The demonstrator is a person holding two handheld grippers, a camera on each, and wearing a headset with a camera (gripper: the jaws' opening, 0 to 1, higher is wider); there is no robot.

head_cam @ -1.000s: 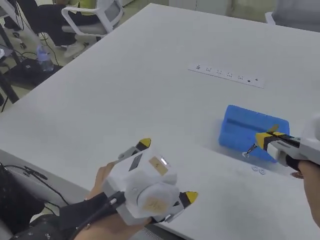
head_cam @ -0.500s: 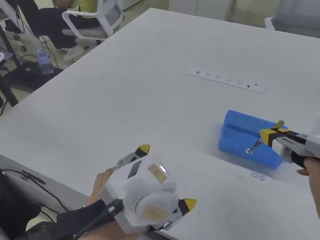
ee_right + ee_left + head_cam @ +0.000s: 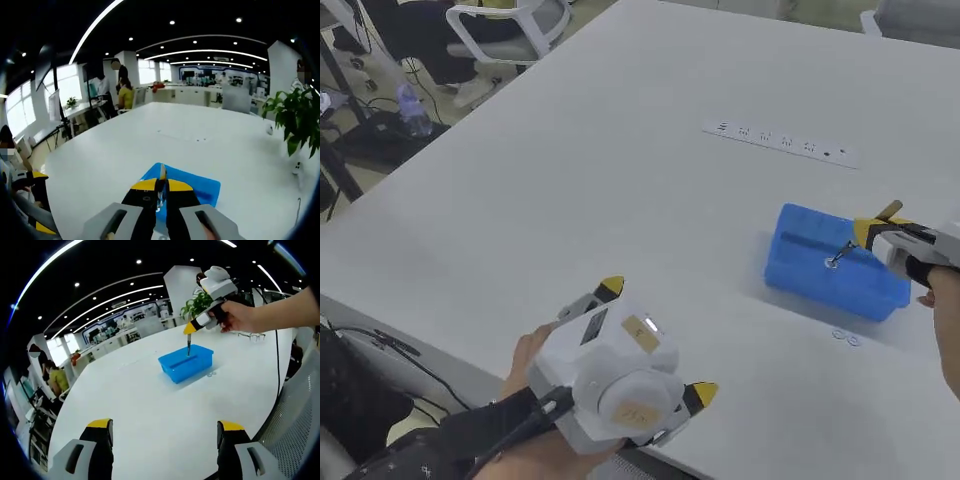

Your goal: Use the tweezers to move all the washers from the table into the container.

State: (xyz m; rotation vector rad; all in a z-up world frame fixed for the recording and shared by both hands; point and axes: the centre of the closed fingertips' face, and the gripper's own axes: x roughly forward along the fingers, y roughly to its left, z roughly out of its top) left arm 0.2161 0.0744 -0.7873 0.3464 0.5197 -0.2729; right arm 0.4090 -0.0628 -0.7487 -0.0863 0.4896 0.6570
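A blue rectangular container (image 3: pixel 820 275) stands on the white table (image 3: pixel 620 170) at the right. My right gripper (image 3: pixel 872 232) is shut on thin metal tweezers (image 3: pixel 842 253), whose tip hangs over the container's inside with a small ring-like piece at it. Two washers (image 3: pixel 845 338) lie on the table just in front of the container. In the left gripper view the container (image 3: pixel 185 362), the tweezers (image 3: pixel 189 345) and the right gripper (image 3: pixel 192 327) sit ahead. My left gripper (image 3: pixel 655 340) is open near the front edge, holding nothing. The right gripper view looks down along the tweezers (image 3: pixel 161 175) onto the container (image 3: pixel 200 187).
A row of sockets (image 3: pixel 780 145) is set into the table behind the container. Office chairs (image 3: pixel 510 30) and a water bottle (image 3: pixel 412 112) stand off the table's far left corner. The table's near edge runs just below my left gripper.
My right gripper has carried the tweezers from the table in front of the container up and over the container. The left gripper has stayed near the front edge.
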